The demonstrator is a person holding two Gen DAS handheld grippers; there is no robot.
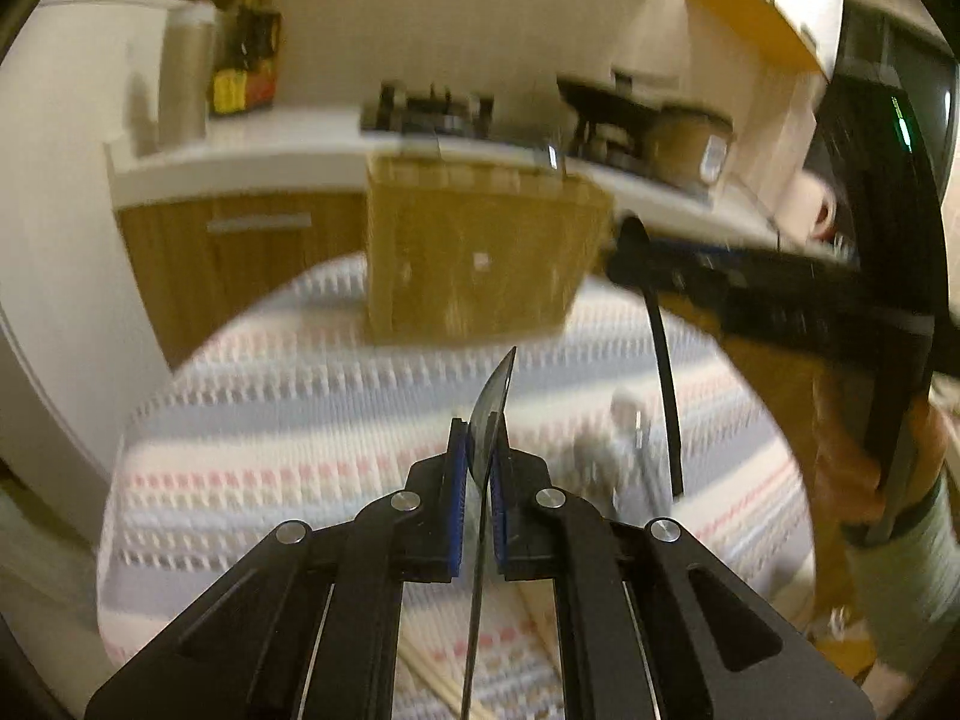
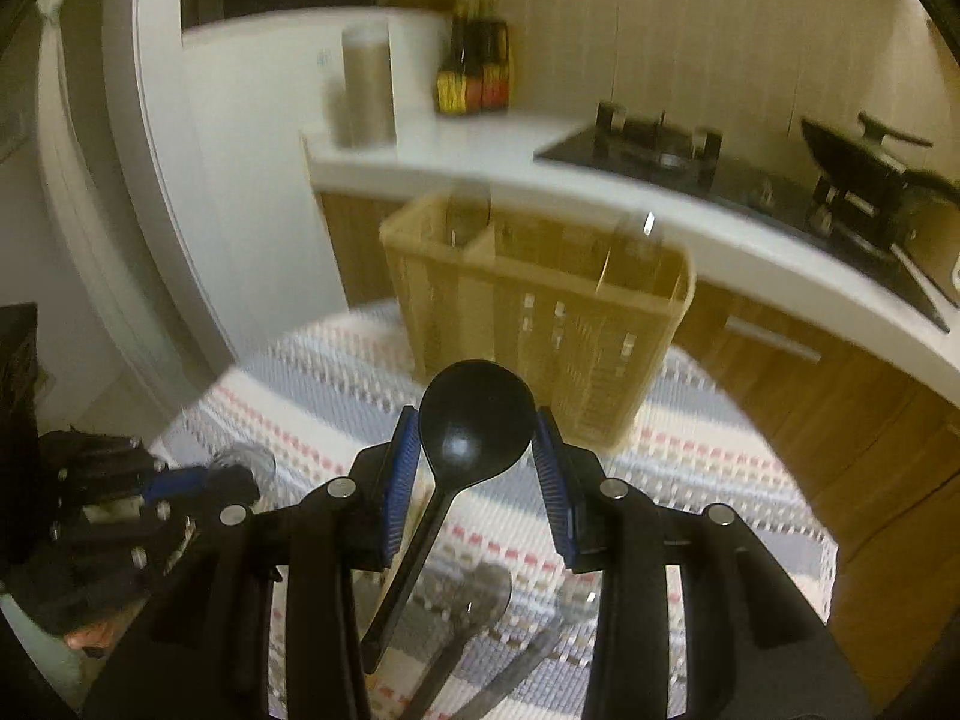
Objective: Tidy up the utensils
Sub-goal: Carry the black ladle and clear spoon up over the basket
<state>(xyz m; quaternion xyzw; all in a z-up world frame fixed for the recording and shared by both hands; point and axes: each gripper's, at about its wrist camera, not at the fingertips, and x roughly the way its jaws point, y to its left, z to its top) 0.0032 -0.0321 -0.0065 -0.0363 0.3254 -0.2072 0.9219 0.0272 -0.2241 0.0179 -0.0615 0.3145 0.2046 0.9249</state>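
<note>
My left gripper point(image 1: 478, 456) is shut on a thin dark utensil point(image 1: 489, 414), seen edge-on, held above the striped cloth. My right gripper point(image 2: 477, 420) is shut on the bowl of a black spoon point(image 2: 474, 420), its handle hanging down between the fingers. A wooden utensil holder point(image 1: 480, 252) with compartments stands at the far side of the round table; it also shows in the right wrist view point(image 2: 540, 312). In the left wrist view the right gripper point(image 1: 636, 258) holds the black spoon point(image 1: 666, 384) next to the holder. Several metal spoons point(image 2: 474, 606) lie on the cloth.
The round table has a striped cloth point(image 1: 300, 420). Wooden chopsticks point(image 1: 432, 672) lie on it near me. Behind are a white counter point(image 2: 480, 144) with a gas stove point(image 2: 660, 144), a pan point(image 2: 864, 162), bottles point(image 2: 474, 78), and a white fridge point(image 1: 72, 180) to the left.
</note>
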